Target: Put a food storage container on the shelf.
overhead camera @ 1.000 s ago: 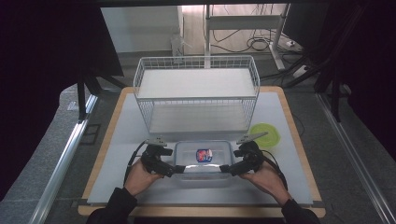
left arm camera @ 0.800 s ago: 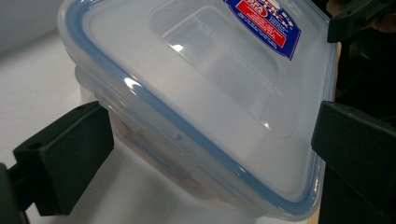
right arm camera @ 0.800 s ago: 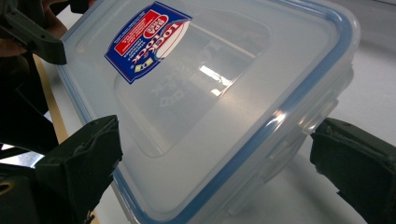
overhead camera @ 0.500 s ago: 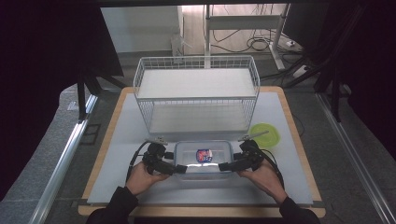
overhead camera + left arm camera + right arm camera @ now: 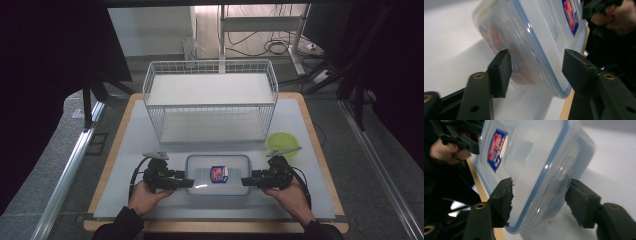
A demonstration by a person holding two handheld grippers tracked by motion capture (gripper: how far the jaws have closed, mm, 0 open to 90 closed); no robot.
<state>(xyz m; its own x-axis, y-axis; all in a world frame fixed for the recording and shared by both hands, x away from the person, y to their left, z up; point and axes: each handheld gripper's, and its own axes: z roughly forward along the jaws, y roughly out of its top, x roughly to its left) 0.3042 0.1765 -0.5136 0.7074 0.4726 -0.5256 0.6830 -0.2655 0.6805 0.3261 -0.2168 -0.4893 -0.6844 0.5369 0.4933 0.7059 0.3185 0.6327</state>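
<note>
High view: left gripper (image 5: 189, 183) and right gripper (image 5: 245, 181) flank the container (image 5: 218, 174).

Your clear glossy plastic box (image 5: 218, 173), matt black jaws, white wire rack (image 5: 210, 100), wood-edged table (image 5: 310, 120)

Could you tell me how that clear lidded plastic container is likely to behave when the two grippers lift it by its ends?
The container looks rigid, so it should probably hold its shape between the left gripper and right gripper. Its smooth, glossy walls may slip in the jaws, which stand open around the lid's rim. It looks light, though blurred contents could shift if tilted.
</note>
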